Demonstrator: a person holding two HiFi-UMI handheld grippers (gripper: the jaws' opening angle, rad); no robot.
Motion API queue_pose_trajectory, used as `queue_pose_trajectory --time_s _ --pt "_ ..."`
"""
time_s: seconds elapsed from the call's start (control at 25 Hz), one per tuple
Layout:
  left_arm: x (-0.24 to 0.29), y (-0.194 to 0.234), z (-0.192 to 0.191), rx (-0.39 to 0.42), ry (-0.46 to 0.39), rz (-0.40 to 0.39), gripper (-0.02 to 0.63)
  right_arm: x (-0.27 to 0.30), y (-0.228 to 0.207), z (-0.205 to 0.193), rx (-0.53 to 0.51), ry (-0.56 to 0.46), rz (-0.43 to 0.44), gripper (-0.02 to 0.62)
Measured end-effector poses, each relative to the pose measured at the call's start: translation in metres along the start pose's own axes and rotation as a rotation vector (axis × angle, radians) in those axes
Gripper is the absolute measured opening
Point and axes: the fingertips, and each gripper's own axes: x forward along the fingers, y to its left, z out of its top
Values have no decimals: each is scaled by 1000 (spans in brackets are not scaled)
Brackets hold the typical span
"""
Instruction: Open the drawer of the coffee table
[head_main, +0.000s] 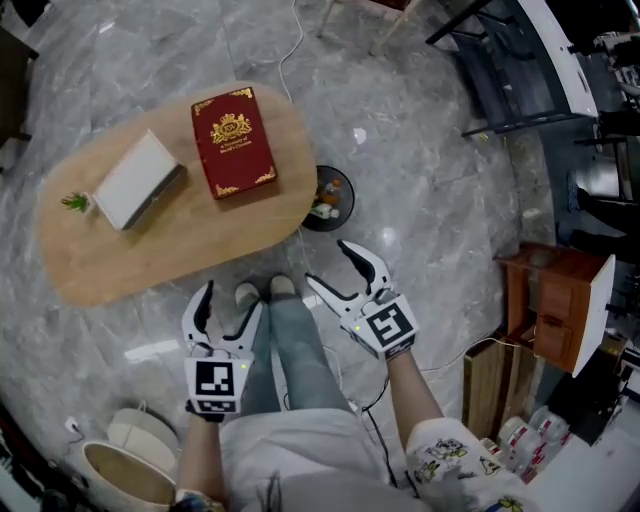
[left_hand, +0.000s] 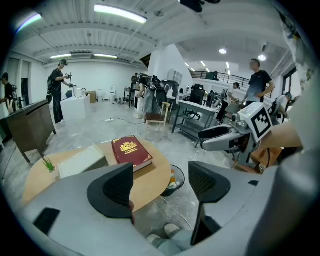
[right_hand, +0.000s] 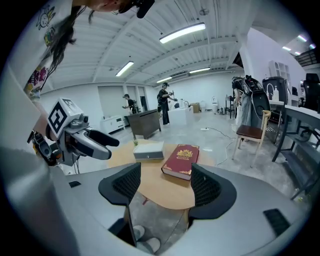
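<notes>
Pale wood, oval: the desk (head_main: 170, 250) stands just ahead of your shoes (head_main: 265, 290) on the grey marble floor. No drawer shows in its edge from the head view. The only likely front is the grey face, with a small knob, of the white box (head_main: 137, 180) on the desk's left half. That face is turned toward you in the right gripper view. A small green plant (head_main: 76, 202) sits just beside the box, and a red book (head_main: 233, 142) lies near it on the right. A dark dish (head_main: 330, 198) sits on the floor by the desk's right end.

Left gripper (head_main: 232, 297): jaws spread, nothing between. Right gripper (head_main: 328, 263): the same. Both hang short of the desk's near edge.

Step in hand: the approach, not yet begun. Next you probably need to reach one gripper to the knob, pinch it and pull straight out. The box looks light, so brace it with the other gripper.
</notes>
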Motion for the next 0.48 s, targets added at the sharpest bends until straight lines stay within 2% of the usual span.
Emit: queue_pose_trajectory --time_s 0.48 --pt "88 -24 -102 49 128 -108 320 60 -19 -110 45 53 20 276"
